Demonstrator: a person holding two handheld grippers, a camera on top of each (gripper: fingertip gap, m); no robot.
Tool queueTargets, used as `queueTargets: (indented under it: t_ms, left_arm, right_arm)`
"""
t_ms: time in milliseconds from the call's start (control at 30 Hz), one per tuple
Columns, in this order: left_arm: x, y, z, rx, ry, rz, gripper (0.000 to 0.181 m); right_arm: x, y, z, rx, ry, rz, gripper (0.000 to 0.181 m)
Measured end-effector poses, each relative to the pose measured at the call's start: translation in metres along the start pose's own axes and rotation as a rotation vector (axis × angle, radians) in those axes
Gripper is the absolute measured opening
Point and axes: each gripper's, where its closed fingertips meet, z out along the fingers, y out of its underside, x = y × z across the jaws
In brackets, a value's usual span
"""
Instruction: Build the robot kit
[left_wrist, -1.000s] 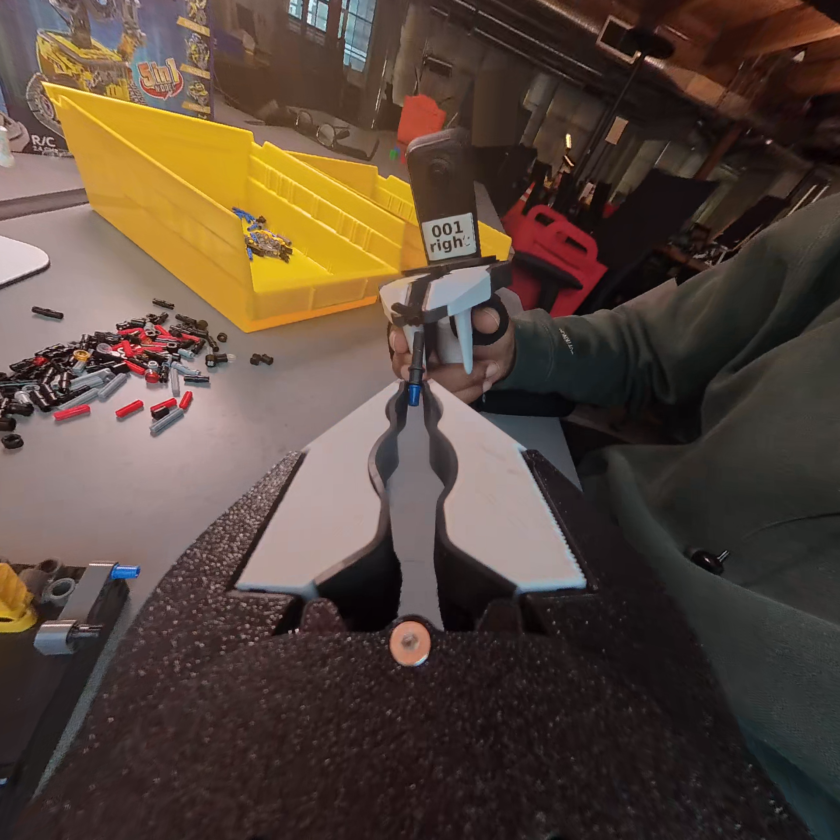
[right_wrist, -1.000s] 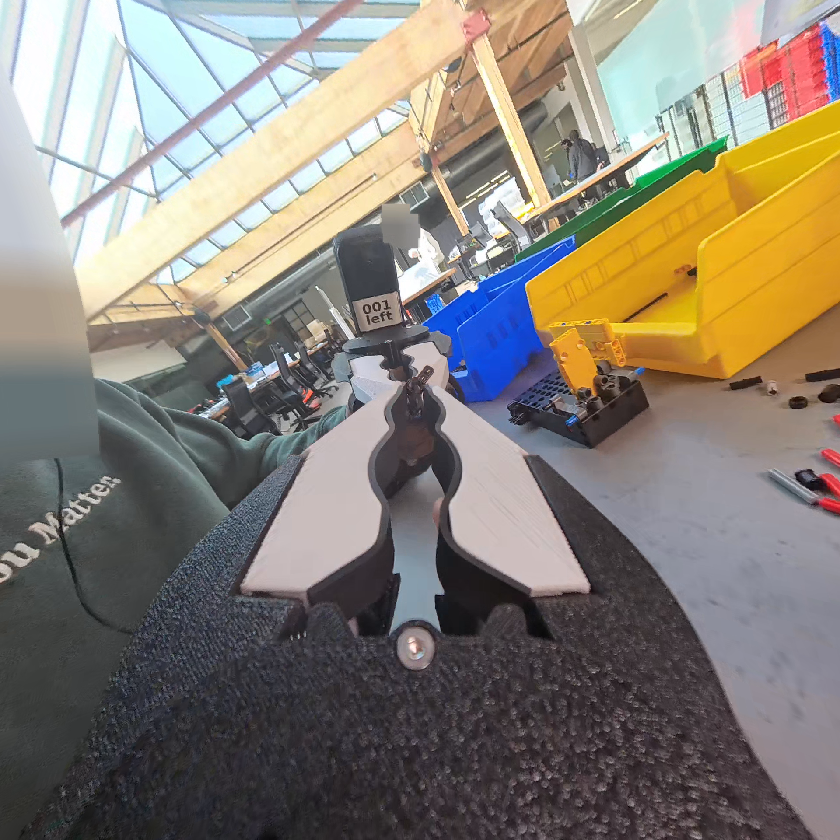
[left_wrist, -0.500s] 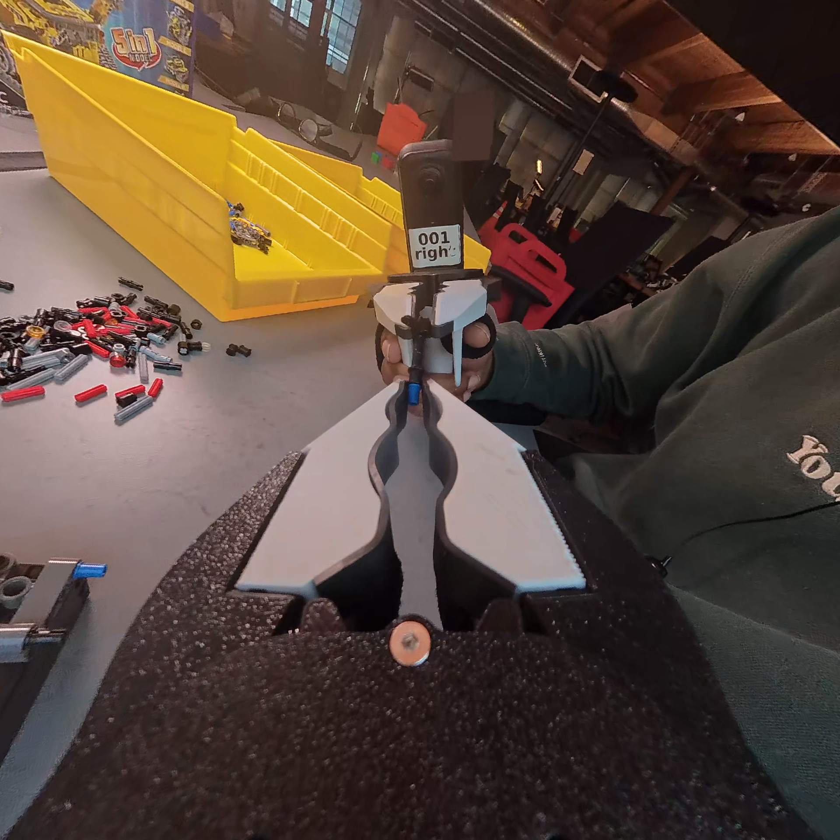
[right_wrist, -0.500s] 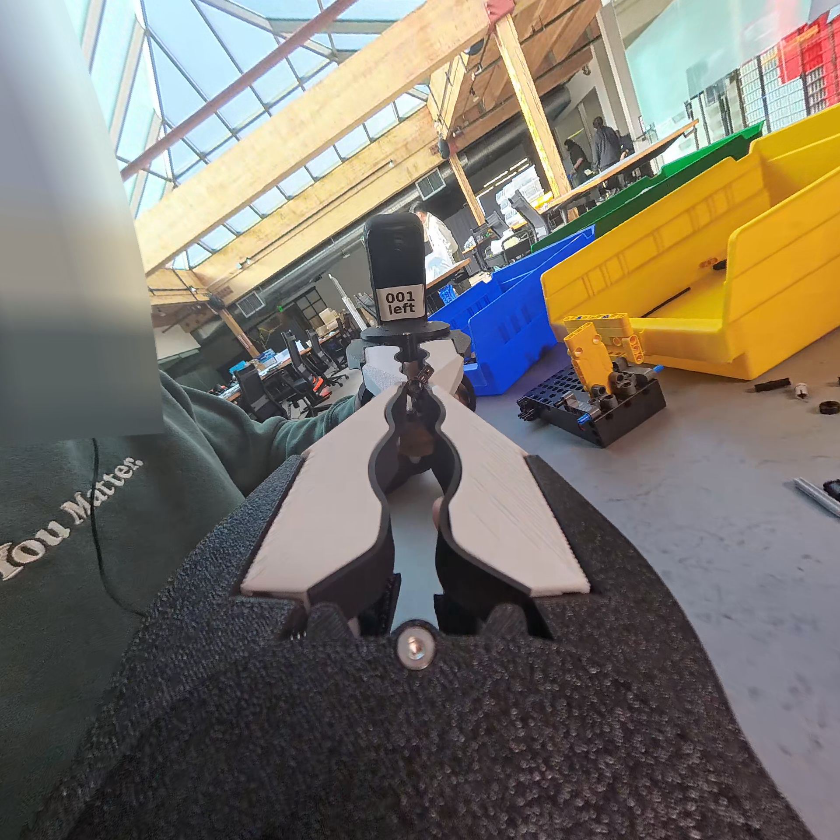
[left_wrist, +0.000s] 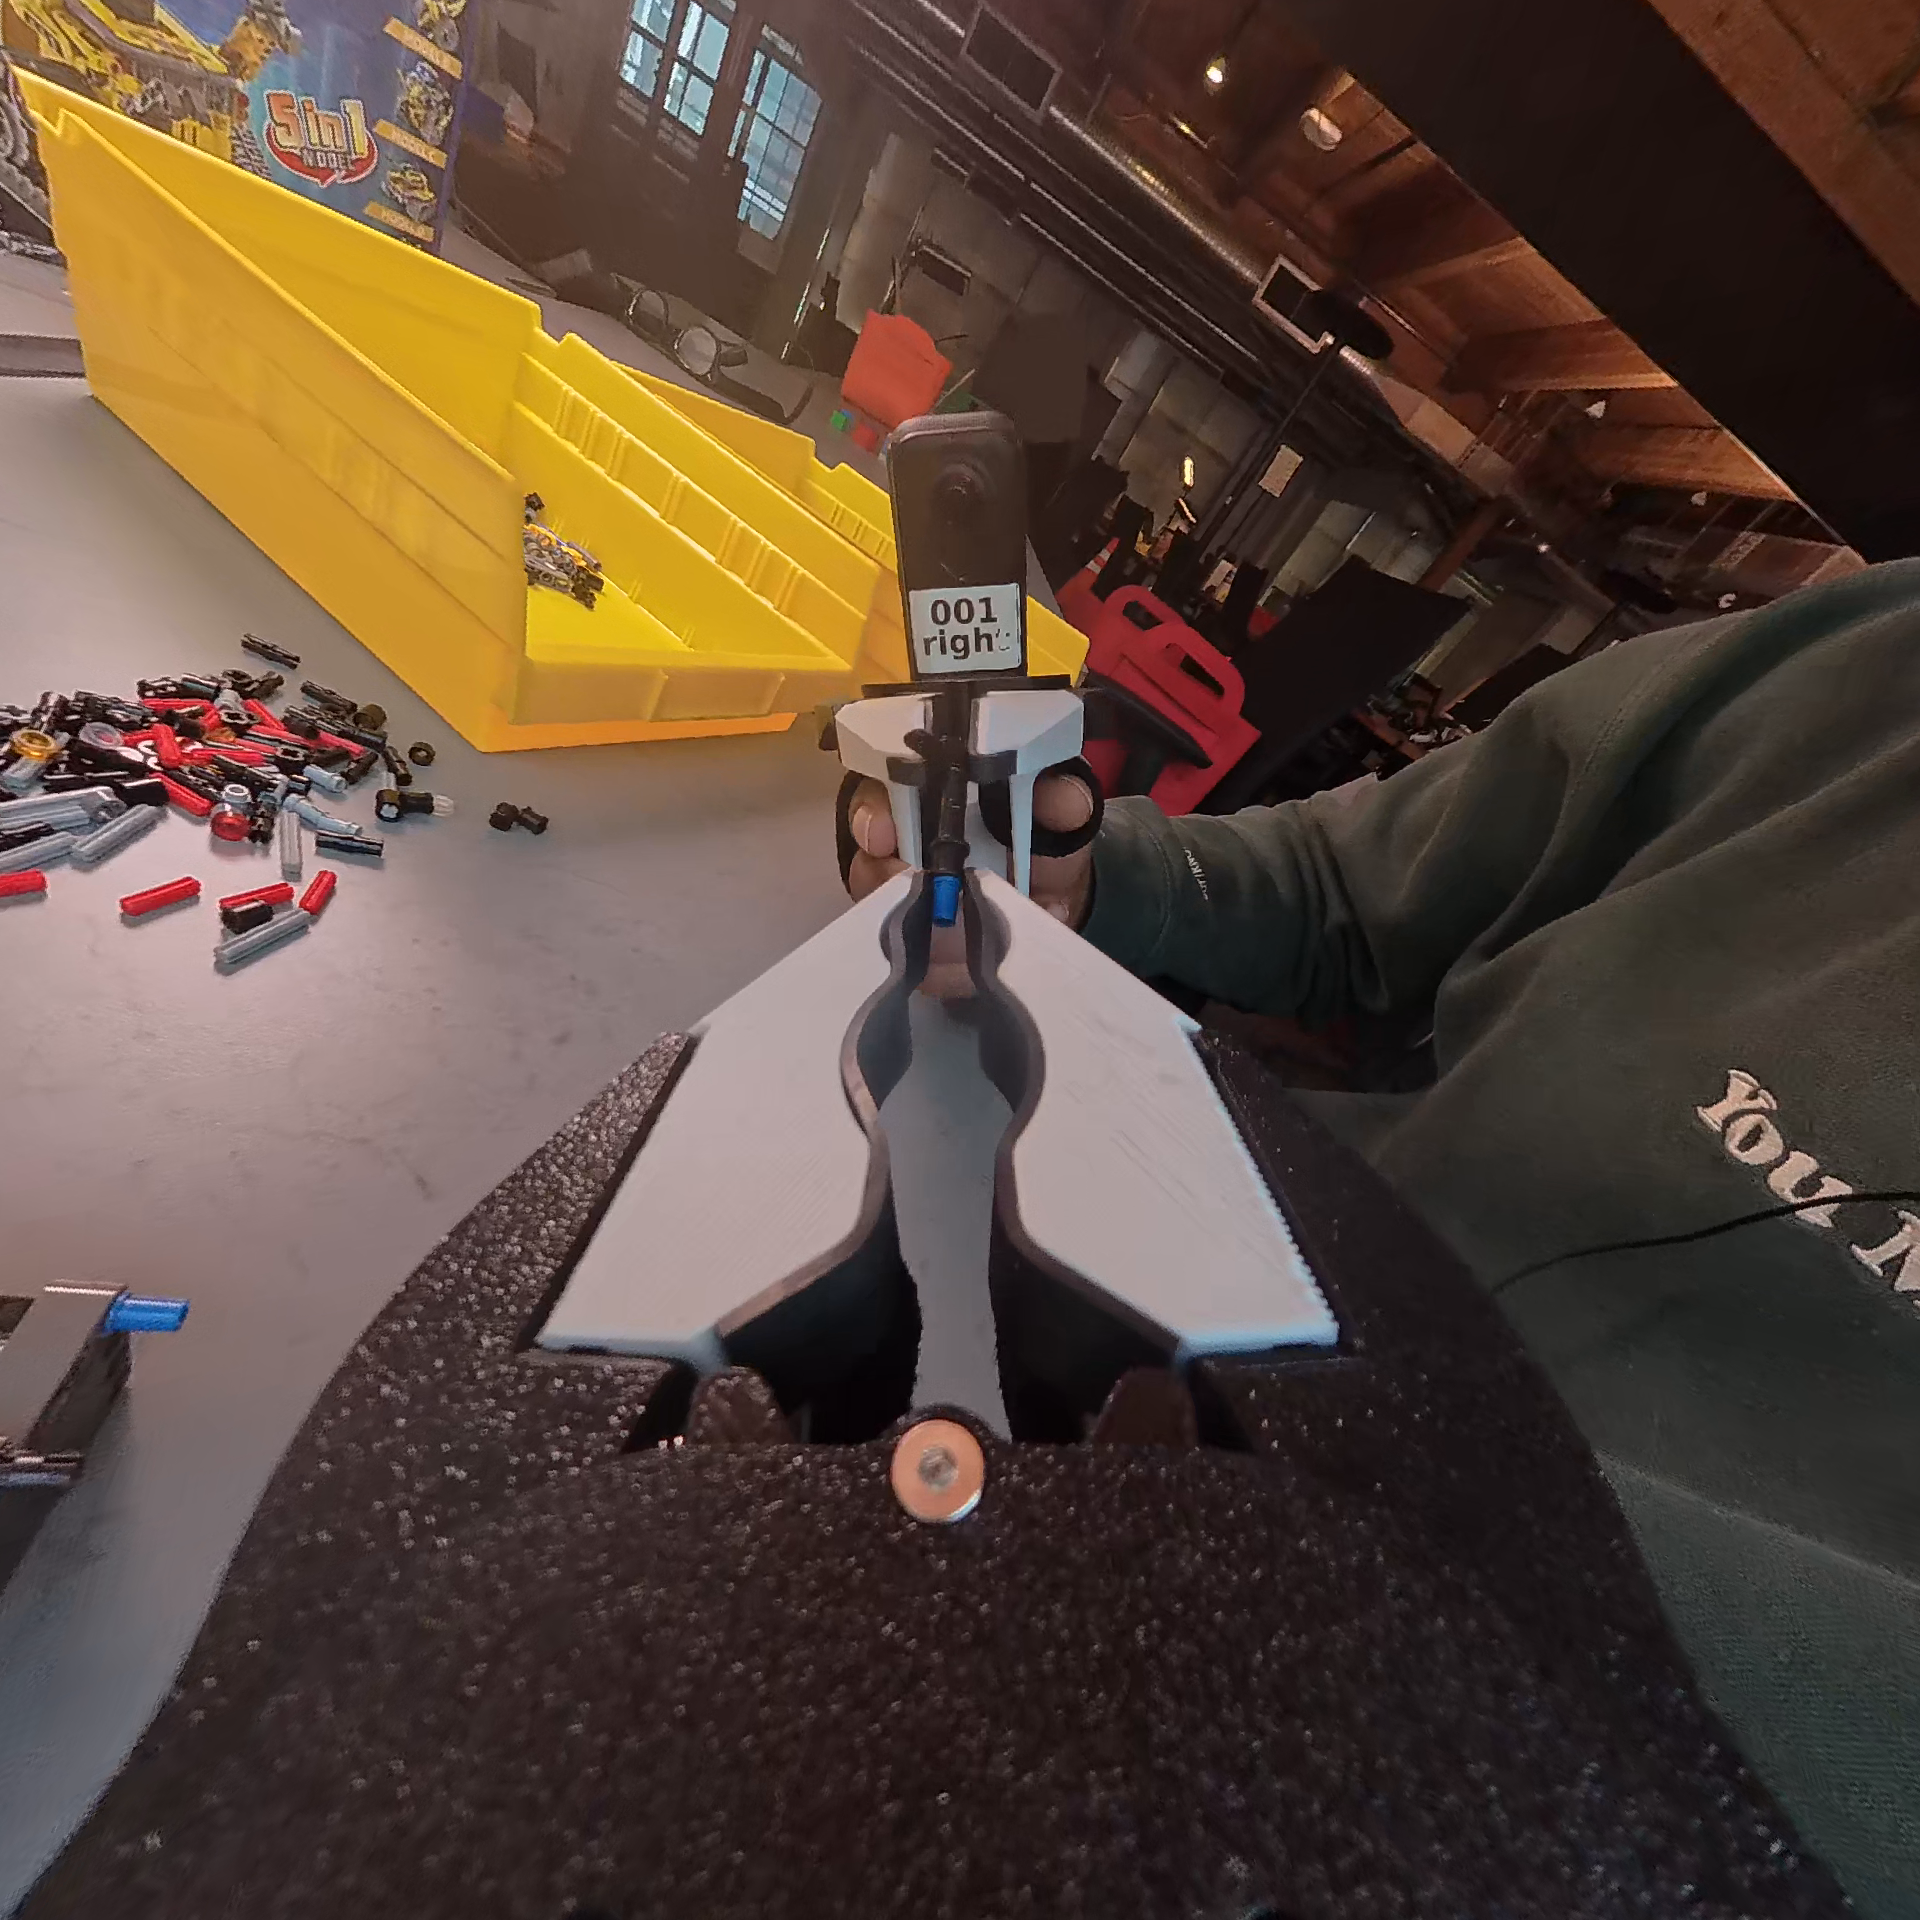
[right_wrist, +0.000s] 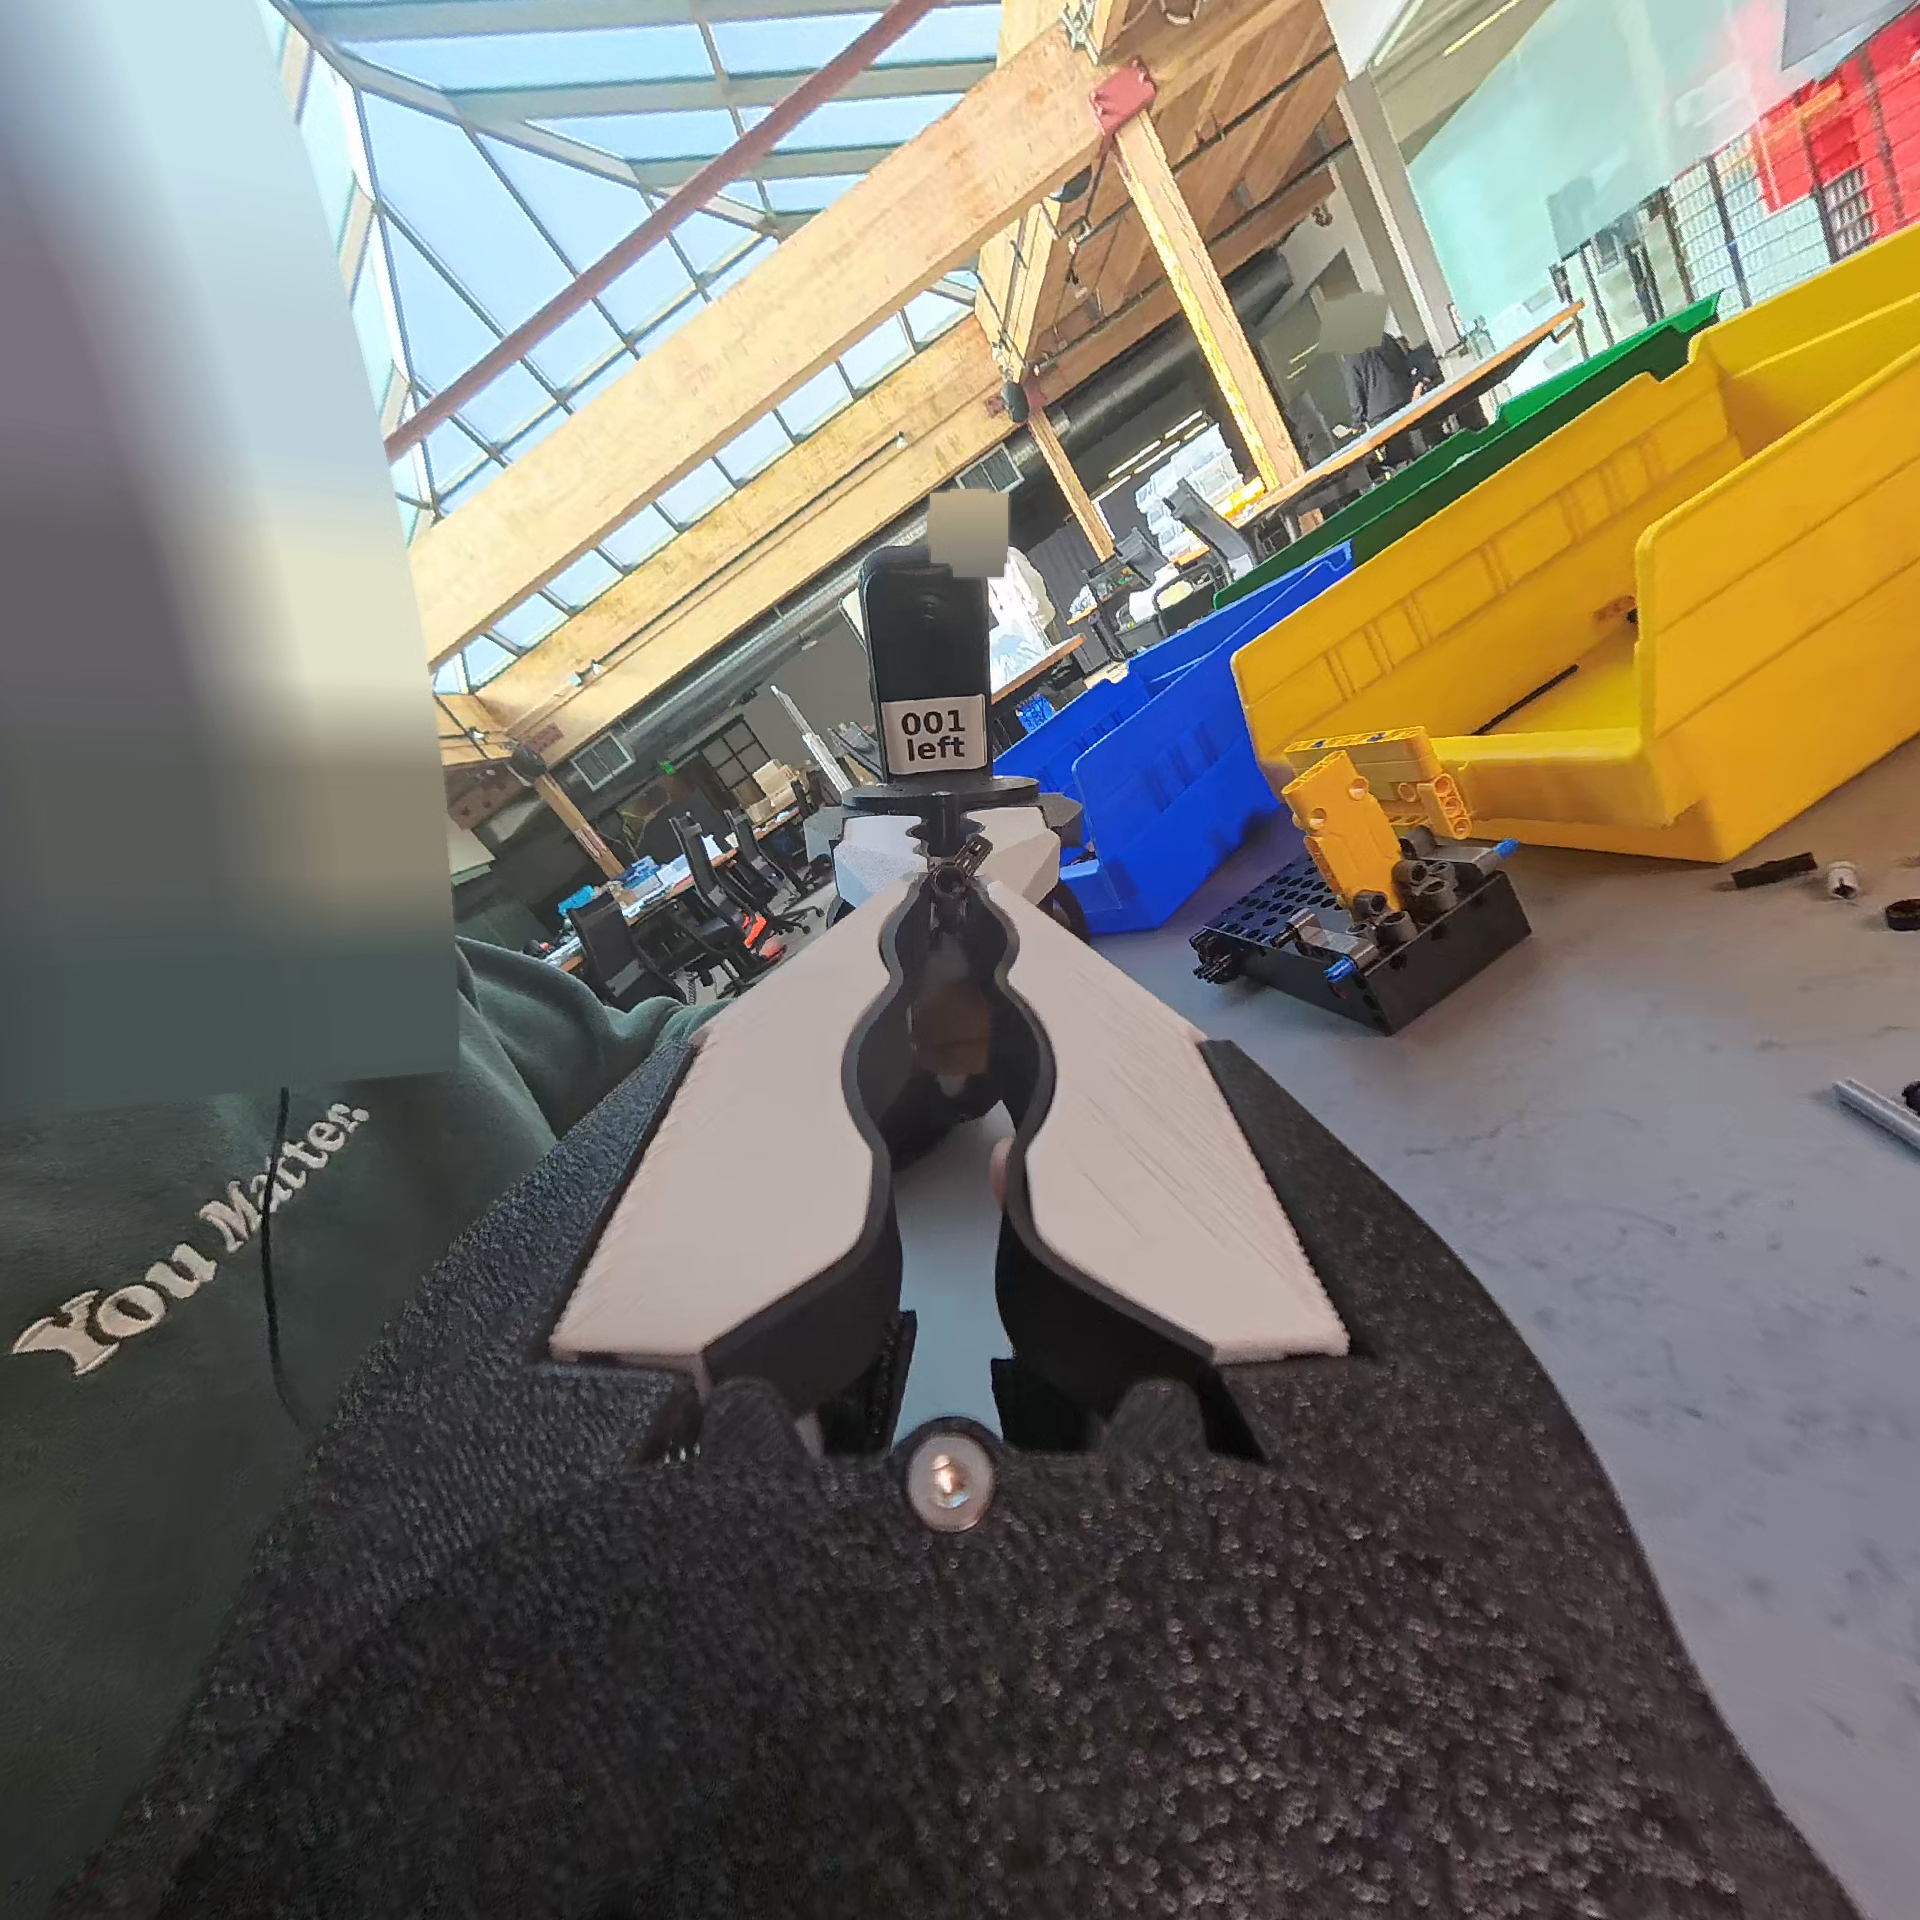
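My left claw (left_wrist: 943, 902) stays clenched on the blue pin (left_wrist: 943, 900) and my right claw (right_wrist: 951, 891) on the black piece (right_wrist: 954, 871), tips still meeting, while the yellow bins (left_wrist: 436, 488) have slid rightward in view.

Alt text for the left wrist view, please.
The left gripper, shut on a small blue pin, meets the right gripper tip to tip above a grey table. Loose red, grey and black parts lie beside yellow bins.

Right wrist view bright, daylight through skylight (right_wrist: 582, 343) with mild blowout, left wrist view dimmer with dark rafters (left_wrist: 1558, 260) and soft shadows on table (left_wrist: 416, 1039), both fisheye-warped at edges, near foam soft, slight blur on bins (right_wrist: 1662, 582), mosaic patches overlaid.
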Motion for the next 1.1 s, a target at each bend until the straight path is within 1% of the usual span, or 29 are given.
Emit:
queueTargets:
  t_ms: [433,533,700,833,967,1100]
  left_arm:
    - [-0.004,0.003,0.002,0.001,-0.004,-0.037,0.004]
    - [-0.004,0.002,0.002,0.023,0.015,-0.092,0.004]
    - [-0.005,0.006,0.003,0.016,0.04,-0.157,0.004]
    - [-0.006,0.016,0.004,-0.054,0.009,-0.114,0.004]
    - [-0.009,0.031,0.005,-0.177,-0.06,0.015,0.004]
    - [-0.005,0.041,0.006,-0.25,-0.051,0.088,0.004]
  right_arm:
    - [0.003,0.002,0.001,0.001,0.0,0.022,0.006]
    - [0.004,0.002,0.001,-0.004,0.008,0.009,0.006]
    - [0.006,0.007,0.0,-0.061,0.031,-0.05,0.006]
    - [0.007,0.016,-0.004,-0.167,0.038,-0.13,0.005]
    - [0.01,0.031,-0.01,-0.301,0.052,-0.23,0.006]
    - [0.007,0.04,-0.013,-0.349,0.031,-0.214,0.006]
